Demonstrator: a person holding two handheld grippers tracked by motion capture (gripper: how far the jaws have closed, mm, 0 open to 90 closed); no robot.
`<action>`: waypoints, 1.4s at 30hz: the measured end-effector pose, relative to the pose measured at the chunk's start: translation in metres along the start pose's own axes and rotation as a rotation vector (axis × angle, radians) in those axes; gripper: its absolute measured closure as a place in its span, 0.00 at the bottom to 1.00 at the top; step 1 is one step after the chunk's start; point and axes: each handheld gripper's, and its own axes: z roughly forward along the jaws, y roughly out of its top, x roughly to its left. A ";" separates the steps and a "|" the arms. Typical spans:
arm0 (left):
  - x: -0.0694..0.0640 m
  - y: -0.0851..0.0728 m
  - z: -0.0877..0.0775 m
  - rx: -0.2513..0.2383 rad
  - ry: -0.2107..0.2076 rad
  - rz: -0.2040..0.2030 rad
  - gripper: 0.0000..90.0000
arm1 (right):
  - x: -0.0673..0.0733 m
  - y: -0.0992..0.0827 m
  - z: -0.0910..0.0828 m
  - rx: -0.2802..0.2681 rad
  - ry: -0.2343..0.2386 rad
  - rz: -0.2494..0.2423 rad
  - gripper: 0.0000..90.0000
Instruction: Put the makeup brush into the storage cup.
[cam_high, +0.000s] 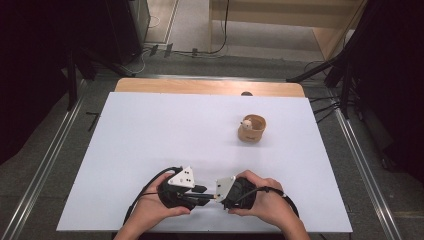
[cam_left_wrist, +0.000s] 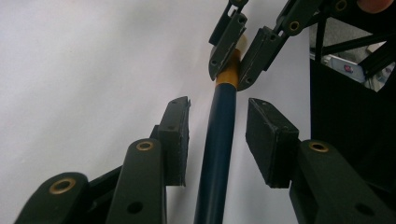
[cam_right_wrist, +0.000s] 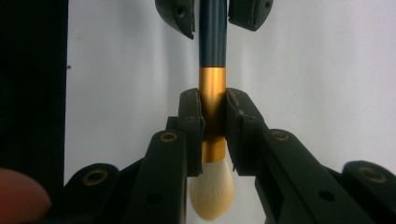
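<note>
Down at the near edge of the white table (cam_high: 150, 130), two hands meet, one gripper in each, and between them runs one makeup brush (cam_right_wrist: 212, 51). Look along the right gripper (cam_right_wrist: 215, 135): its two black pads are clenched on the brush's gold ferrule, one pad on each side, with the pale bristle tuft bulging out below the pads toward the camera. The dark blue handle runs straight up and away from it, into the gap of the other gripper's jaws at the top of that view. Switch to the left gripper (cam_left_wrist: 217, 140): the blue handle (cam_left_wrist: 217, 154) passes up the middle between its two pads, and there is white table showing on both sides of it, so the pads are not pressing, the jaws stand apart around the handle. Beyond them the right gripper's pads pinch the gold band. From the high view, the left gripper (cam_high: 197, 192) and right gripper (cam_high: 216, 195) point at each other, tips nearly touching, each carrying one grey three-cornered plate on top and one black cable trailing back past the wrist. Farther out on the right half of the table stands one small tan cup (cam_high: 252, 131), with one small whitish thing inside that is too small to name, well apart from both hands.
</note>
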 end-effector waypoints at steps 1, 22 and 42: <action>0.000 0.000 0.001 0.002 0.002 0.001 0.68 | 0.000 0.000 0.000 0.002 -0.001 0.002 0.88; -0.005 0.000 0.006 0.044 -0.014 0.054 0.84 | 0.002 0.001 0.001 0.002 0.012 -0.030 0.88; -0.004 -0.001 0.004 0.056 -0.056 0.078 0.89 | 0.003 -0.001 0.002 -0.020 0.025 -0.042 0.86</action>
